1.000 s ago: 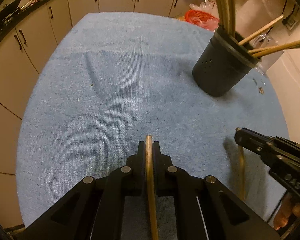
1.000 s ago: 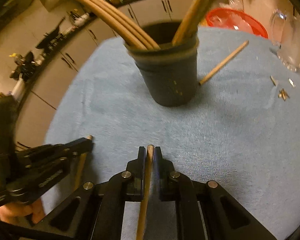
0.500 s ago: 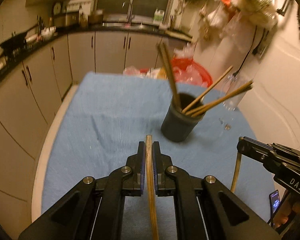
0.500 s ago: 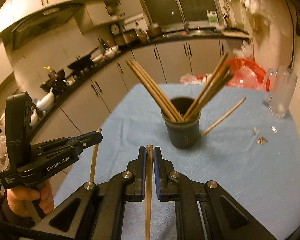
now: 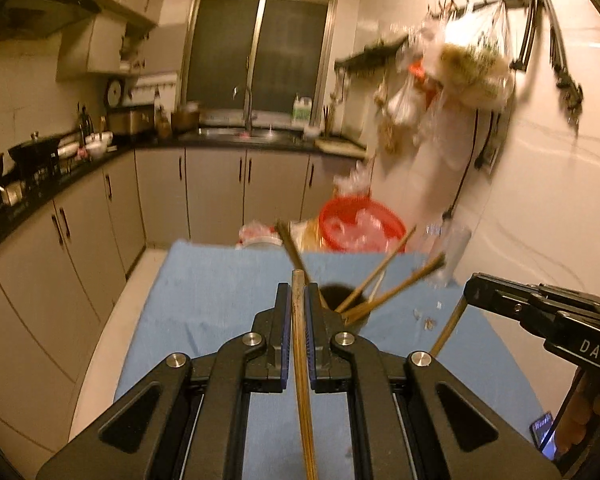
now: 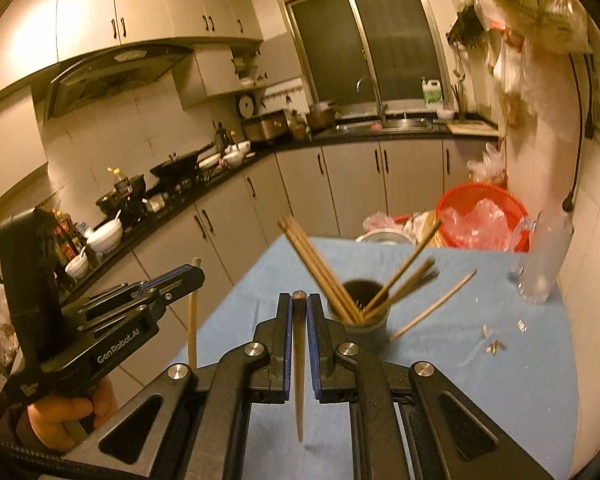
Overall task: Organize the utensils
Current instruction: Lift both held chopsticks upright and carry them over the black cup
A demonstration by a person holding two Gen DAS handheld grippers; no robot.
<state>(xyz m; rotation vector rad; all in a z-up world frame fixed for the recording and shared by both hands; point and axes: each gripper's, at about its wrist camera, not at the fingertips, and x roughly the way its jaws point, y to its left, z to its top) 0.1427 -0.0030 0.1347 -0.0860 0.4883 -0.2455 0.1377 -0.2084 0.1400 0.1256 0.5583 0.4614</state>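
I hold one chopstick (image 5: 299, 344) pinched in my left gripper (image 5: 299, 300) and a second chopstick (image 6: 299, 360) clamped in my right gripper (image 6: 299, 304), each stick running back between the jaws with only its blunt end poking past the tips. Both hang in the air above the cloth (image 6: 480, 380), with the cup (image 6: 366, 322) just ahead of my right tool and a little right of ahead of my left. The sticks are thin, smooth, round and wooden, held along a short stretch only, so I judge they could swivel or slide in the pads if I tilt sharply. The cup is dark, narrow and already fanned with leaning chopsticks (image 6: 320, 272); I think a new stick could strike one of those, glance off the rim, or nudge the cup over on the soft, slightly rumpled terry cloth. One loose stick (image 6: 432, 306) lies slanted against the cup's right side, and a knock might roll it away. To the far right stands a clear glass jug (image 6: 542, 256), breakable if my right tool swings wide. With both tools close together, they could also clash over the cup's small mouth.
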